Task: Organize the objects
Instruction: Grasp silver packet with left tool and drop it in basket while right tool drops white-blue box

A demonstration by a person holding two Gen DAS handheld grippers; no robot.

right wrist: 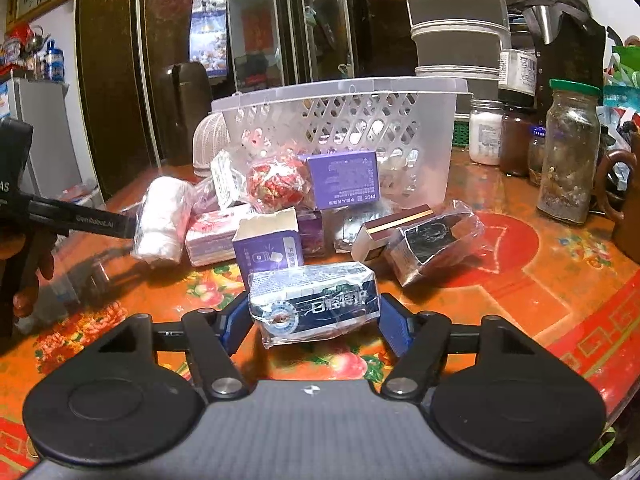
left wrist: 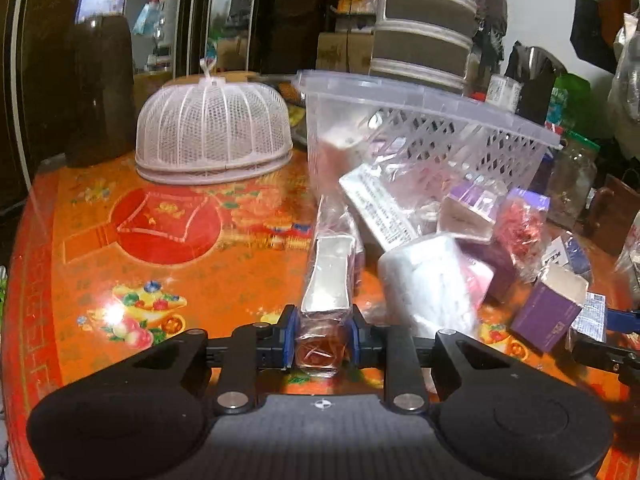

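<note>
Black left tool [left wrist: 322, 338], blue pads, silver screws, right tool [right wrist: 316, 322] alike, white lettering

Home dining rm: floral table [left wrist: 120, 240], mesh food cover [left wrist: 212, 132], fridge [right wrist: 36, 128], jars [right wrist: 568, 148].

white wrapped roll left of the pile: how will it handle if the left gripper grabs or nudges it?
The white wrapped roll looks soft, so it would probably squash under the pads. Its loose clear film may slip. Being cylindrical and lying on the glossy table, it could roll if nudged sideways. Probably light for its size.
</note>
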